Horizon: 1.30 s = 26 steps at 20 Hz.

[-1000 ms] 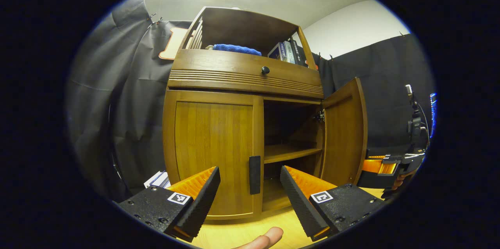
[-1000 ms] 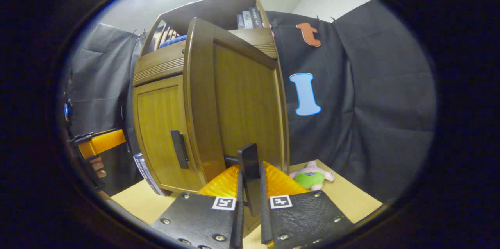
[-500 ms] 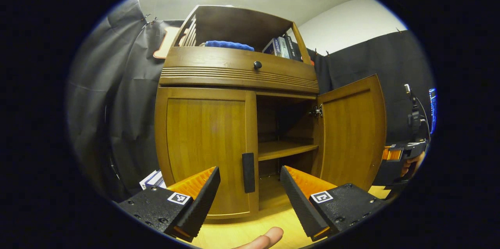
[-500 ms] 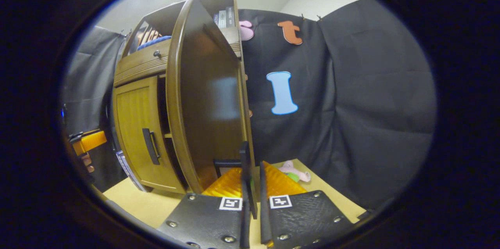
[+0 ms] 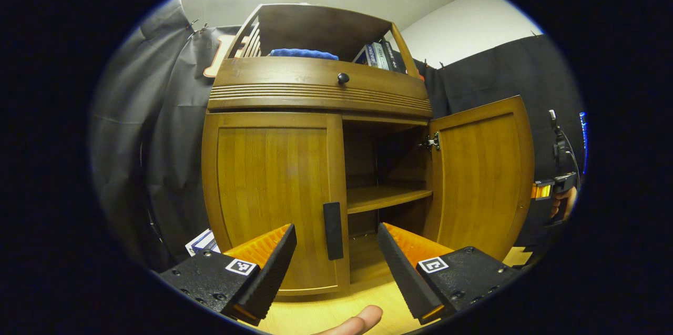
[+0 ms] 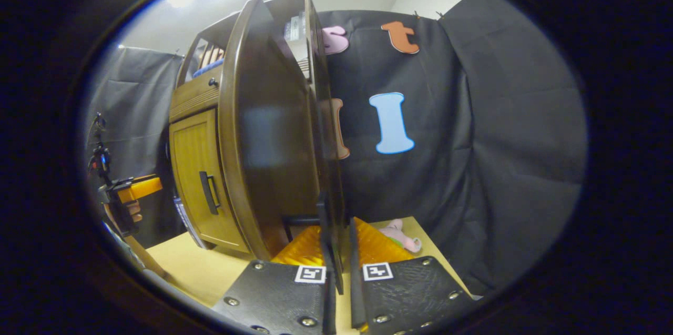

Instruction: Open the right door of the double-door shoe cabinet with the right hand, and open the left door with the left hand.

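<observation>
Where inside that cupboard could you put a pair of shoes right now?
The middle shelf behind the open right door looks bare, as does the cabinet floor beneath it. The left door is shut. The top cubby is crowded: blue cloth, books.

Left gripper (image 5: 336, 256), fingers spread, faces the cabinet (image 5: 320, 93): left door (image 5: 273, 193) closed, right door (image 5: 481, 177) swung wide, shelf (image 5: 386, 197) exposed.

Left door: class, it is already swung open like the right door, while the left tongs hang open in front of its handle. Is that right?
No. The left door is shut, as the left gripper view shows. Only the right door is swung open. The rest holds: the left tongs hang open in front of the handle.
</observation>
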Tool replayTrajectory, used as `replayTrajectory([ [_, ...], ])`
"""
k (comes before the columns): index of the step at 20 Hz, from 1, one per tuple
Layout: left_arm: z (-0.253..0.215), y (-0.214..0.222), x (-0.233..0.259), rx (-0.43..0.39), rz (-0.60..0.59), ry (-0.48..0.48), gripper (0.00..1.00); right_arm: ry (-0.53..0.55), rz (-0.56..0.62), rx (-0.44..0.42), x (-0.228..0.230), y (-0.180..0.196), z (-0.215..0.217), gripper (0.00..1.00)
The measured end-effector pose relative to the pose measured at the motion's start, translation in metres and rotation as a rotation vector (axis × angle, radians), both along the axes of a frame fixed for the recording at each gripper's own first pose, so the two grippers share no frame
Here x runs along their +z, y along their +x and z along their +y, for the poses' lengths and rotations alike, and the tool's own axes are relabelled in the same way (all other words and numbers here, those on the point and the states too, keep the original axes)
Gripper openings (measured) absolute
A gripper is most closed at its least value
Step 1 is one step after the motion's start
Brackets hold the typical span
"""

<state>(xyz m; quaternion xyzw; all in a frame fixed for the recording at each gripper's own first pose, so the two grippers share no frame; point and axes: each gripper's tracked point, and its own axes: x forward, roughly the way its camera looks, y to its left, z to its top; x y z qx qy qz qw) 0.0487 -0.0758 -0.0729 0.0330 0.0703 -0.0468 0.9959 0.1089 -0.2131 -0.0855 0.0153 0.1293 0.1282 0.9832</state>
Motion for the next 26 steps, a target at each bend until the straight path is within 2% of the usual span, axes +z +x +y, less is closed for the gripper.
replayTrajectory([
  [2,0.003,0.008,-0.007,0.019,0.017,0.004,0.96,-0.008,-0.007,0.004,0.007,-0.008,-0.005,0.12],
  [3,0.006,0.012,-0.011,0.031,0.028,0.003,0.96,-0.012,-0.008,0.008,0.004,-0.002,-0.005,0.20],
  [4,0.007,0.016,-0.016,0.039,0.040,0.002,0.96,-0.021,-0.004,0.023,-0.015,0.021,0.007,0.18],
  [5,0.007,0.019,-0.019,0.043,0.050,0.000,0.96,-0.023,-0.003,0.031,0.009,-0.018,-0.007,0.09],
  [6,0.007,0.024,-0.023,0.047,0.056,-0.001,0.97,-0.019,0.006,0.038,0.001,-0.008,-0.003,0.01],
  [9,0.009,0.036,-0.037,0.065,0.084,0.021,0.96,-0.092,0.003,0.070,0.001,-0.014,0.007,0.01],
  [11,0.008,0.043,-0.043,0.069,0.087,0.023,0.96,-0.082,0.001,0.072,0.005,-0.027,0.000,0.01],
  [13,0.004,0.051,-0.050,0.068,0.090,0.000,0.96,-0.044,-0.014,0.053,0.012,-0.038,-0.006,0.01],
  [16,0.003,0.063,-0.060,0.070,0.099,-0.022,0.97,-0.048,-0.071,-0.045,0.030,-0.050,-0.027,0.02],
  [18,0.004,0.072,-0.066,0.080,0.097,-0.023,0.96,-0.020,-0.097,-0.069,0.041,-0.063,-0.024,0.06],
  [19,0.005,0.076,-0.069,0.084,0.090,-0.020,0.96,-0.013,-0.113,-0.094,0.050,-0.067,-0.026,0.02],
  [20,0.005,0.081,-0.070,0.085,0.082,-0.016,0.96,-0.016,-0.131,-0.117,0.059,-0.073,-0.027,0.10],
  [22,0.003,0.089,-0.074,0.068,0.073,-0.010,0.96,-0.015,-0.182,-0.172,0.075,-0.079,-0.028,0.55],
  [23,0.009,0.091,-0.070,0.091,0.041,0.008,0.96,-0.001,-0.205,-0.189,0.091,-0.100,-0.018,0.77],
  [24,0.013,0.096,-0.062,0.099,-0.008,0.018,0.97,0.010,-0.226,-0.190,0.092,-0.096,-0.012,1.00],
  [25,0.008,0.100,-0.063,0.076,-0.015,0.012,0.96,0.011,-0.238,-0.189,0.092,-0.101,-0.004,1.00],
  [26,0.005,0.102,-0.070,0.060,0.006,0.005,0.90,-0.001,-0.244,-0.194,0.092,-0.107,0.005,0.99],
])
